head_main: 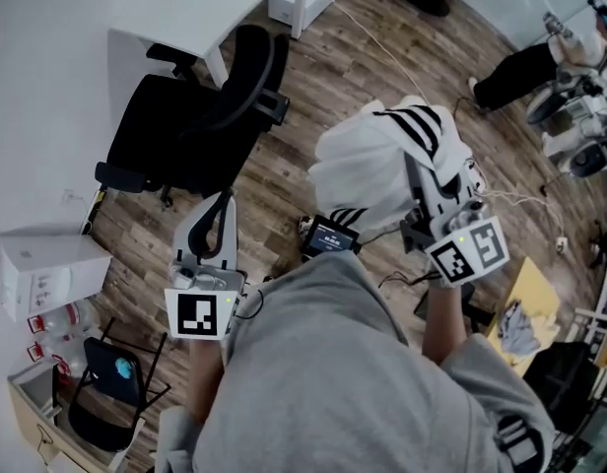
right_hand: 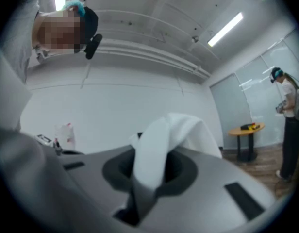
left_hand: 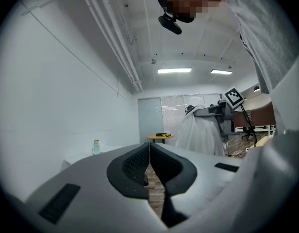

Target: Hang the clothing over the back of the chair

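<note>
A white garment with black stripes [head_main: 382, 161] hangs bunched in the air at centre right, and my right gripper [head_main: 419, 180] is shut on it. In the right gripper view a fold of the white cloth [right_hand: 157, 144] is pinched between the jaws and stands up past them. The black office chair [head_main: 200, 106] stands at upper left, its back towards me, apart from the garment. My left gripper [head_main: 221, 207] is shut and holds nothing, just short of the chair. In the left gripper view its pads [left_hand: 140, 164] meet, with the garment [left_hand: 200, 132] hanging off to the right.
A white desk [head_main: 185, 18] stands behind the chair. A white box [head_main: 47, 264] and a black folding chair [head_main: 106, 382] are at lower left. A dark device [head_main: 331, 236] and cables lie on the wood floor. Another person [head_main: 525, 67] is at upper right.
</note>
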{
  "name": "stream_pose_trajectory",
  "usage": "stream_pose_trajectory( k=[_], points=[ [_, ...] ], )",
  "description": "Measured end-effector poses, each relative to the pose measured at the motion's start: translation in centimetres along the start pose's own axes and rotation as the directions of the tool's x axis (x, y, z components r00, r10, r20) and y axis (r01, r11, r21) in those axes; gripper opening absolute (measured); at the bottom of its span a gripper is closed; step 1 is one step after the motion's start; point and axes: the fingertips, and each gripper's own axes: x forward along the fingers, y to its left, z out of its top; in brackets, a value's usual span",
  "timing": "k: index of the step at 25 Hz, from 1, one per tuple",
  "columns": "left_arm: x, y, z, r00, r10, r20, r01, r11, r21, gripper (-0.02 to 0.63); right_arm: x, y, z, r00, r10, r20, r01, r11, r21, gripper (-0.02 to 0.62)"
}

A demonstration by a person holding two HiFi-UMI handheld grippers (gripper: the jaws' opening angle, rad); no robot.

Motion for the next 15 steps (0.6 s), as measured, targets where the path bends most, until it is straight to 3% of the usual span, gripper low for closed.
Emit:
stream_pose_trajectory(
  k=[8, 15],
  points=[
    [5.3, 2.5, 1.0, 0.994, 0.111, -0.008, -0.111, 0.994, 0.003, 0.037, 7.1, -3.2, 1.7, 0.993, 0.122, -0.008, -0.122, 0.993, -0.004, 0.061],
    [5.4, 2.3, 0.8, 0.981, 0.194, 0.008, -0.194, 0.981, 0.018, 0.037, 8.8, -3.6, 2.1, 0.976, 0.218, 0.008, -0.218, 0.976, -0.014, 0.061]
  ],
)
